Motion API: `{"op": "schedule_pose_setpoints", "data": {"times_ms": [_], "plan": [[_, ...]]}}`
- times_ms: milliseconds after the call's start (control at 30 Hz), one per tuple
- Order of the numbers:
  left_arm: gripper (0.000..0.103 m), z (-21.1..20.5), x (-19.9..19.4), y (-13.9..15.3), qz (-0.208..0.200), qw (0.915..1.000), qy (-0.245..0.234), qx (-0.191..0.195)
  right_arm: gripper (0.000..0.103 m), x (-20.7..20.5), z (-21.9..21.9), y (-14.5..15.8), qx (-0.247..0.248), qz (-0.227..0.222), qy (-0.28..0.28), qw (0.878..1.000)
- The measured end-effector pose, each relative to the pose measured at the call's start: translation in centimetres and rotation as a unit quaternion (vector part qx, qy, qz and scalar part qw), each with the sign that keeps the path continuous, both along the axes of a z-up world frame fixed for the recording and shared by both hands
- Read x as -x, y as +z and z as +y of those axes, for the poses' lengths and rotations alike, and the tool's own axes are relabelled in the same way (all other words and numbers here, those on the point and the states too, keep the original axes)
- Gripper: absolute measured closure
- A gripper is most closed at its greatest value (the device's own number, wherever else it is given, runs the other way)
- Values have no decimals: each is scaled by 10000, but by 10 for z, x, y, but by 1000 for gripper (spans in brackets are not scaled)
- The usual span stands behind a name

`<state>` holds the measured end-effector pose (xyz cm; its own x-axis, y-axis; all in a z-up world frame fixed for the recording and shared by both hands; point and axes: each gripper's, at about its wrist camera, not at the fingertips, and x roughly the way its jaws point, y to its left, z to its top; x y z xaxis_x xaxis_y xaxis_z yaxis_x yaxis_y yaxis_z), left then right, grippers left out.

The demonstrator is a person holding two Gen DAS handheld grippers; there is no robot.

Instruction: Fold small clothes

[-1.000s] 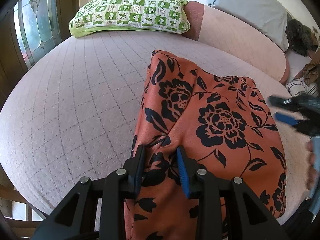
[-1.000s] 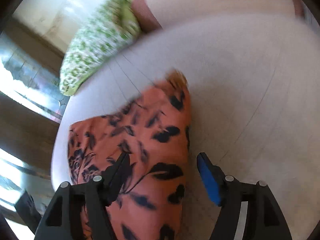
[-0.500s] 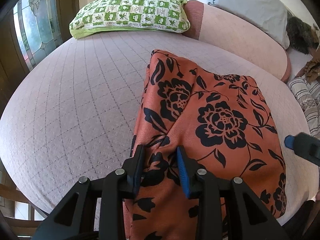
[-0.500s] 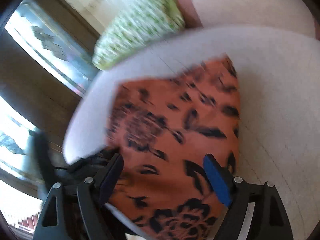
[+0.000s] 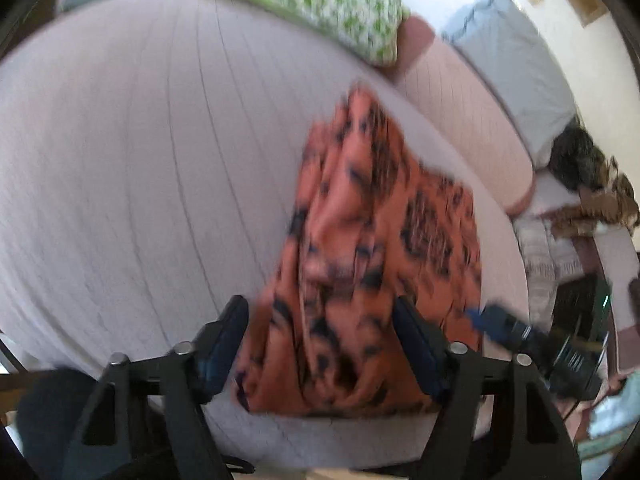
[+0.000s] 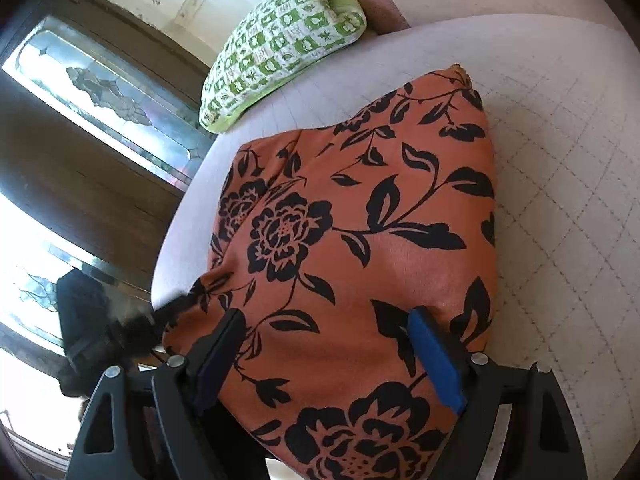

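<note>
An orange floral garment [image 6: 360, 220] lies on the quilted pink bed [image 6: 560, 160], with a green checked pillow [image 6: 280, 40] at eleven o'clock. The left gripper [image 5: 320, 328] and right gripper [image 6: 324, 336] both stand wide, straddling the cloth.

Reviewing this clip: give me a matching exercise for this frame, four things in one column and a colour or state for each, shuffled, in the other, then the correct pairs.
Things:
1. garment
2. pillow
3. left gripper
4. bed cover

Colour or state:
A. green and white patchwork
B. pale with a stitched grid
C. orange with black flowers
D. fingers spread, cloth bunched between them, picture blurred

Pairs: 1-C, 2-A, 3-D, 4-B
</note>
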<state>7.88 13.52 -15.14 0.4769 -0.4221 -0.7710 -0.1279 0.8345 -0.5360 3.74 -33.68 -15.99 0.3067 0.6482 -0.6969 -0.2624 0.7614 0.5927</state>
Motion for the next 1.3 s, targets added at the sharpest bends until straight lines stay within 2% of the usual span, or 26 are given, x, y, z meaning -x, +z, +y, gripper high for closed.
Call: {"op": "schedule_pose_setpoints", "data": {"times_ms": [33,133,167,200,233,267,367,433,467,533,600,633,667,700,733,800,833,867,900,933,967,1000,1033,1100,1200,1300], "plan": [[76,-2,2,-2,107,9999,-17,-8,17,2,-5,1,6,-5,22,10000],[80,-9,14,24,-360,9992,-96,-160,17,8,-11,6,59,-10,111,9999],[80,-9,15,19,-247,9996,-42,-118,17,7,-11,5,48,8,117,9999],[79,-8,13,-2,103,9999,-38,-130,17,6,-11,4,16,32,108,9999],[77,-5,11,-14,237,9997,-29,-32,17,5,-11,3,0,49,97,9999],[76,0,11,-15,177,9997,20,146,17,3,-9,3,-27,62,101,9999],[66,-6,8,16,-98,9998,-110,-114,15,3,-8,4,0,37,172,9998],[40,-6,-1,33,-389,9989,-172,-181,13,3,-7,4,4,17,219,9998],[34,-4,-10,40,-568,9981,-172,-181,13,2,-7,4,-19,28,233,9997],[33,-3,-37,45,-698,9966,-172,-397,13,1,-8,5,-58,67,236,9997],[33,-5,-73,33,-555,9970,-373,-394,13,1,-9,5,-86,85,250,9996],[50,-7,-89,20,-369,9973,-543,-333,13,1,-9,5,-103,89,268,9995],[70,-7,-105,-1,58,9974,-700,-134,13,1,-9,4,-111,90,275,9995],[75,-2,-112,-11,311,9974,-640,115,13,1,-10,4,-125,96,293,9994],[85,2,-110,0,135,9981,-576,190,13,1,-10,5,-138,102,311,9994],[86,-10,-94,32,-641,9945,-767,-312,13,2,-11,5,-155,113,343,9992],[85,-11,-90,30,-672,9954,-621,-268,13,2,-12,5,-177,114,347,9992],[84,-9,-94,10,-281,9980,-495,-289,12,1,-13,5,-205,114,357,9991],[77,-8,-102,-9,41,9983,-465,-342,11,0,-14,3,-236,117,337,9991],[73,-2,-103,-21,84,9992,-363,-160,10,-1,-14,3,-289,121,346,9989],[71,2,-101,-17,9,9995,-304,-3,10,-1,-13,3,-328,128,373,9987],[66,3,-99,-8,-34,9996,-273,-46,10,-2,-12,6,-267,129,404,9987],[50,2,-97,1,-116,9995,-251,-128,10,-1,-12,8,-231,127,446,9987],[31,1,-91,18,-380,9981,-399,-290,10,1,-19,17,-328,58,421,9986],[23,-4,-82,23,-539,9954,-567,-553,10,-1,-45,30,-644,-112,11,9979],[23,-14,-87,6,-190,9944,-582,-866,10,-16,-73,24,-625,-21,-578,9964]]}}
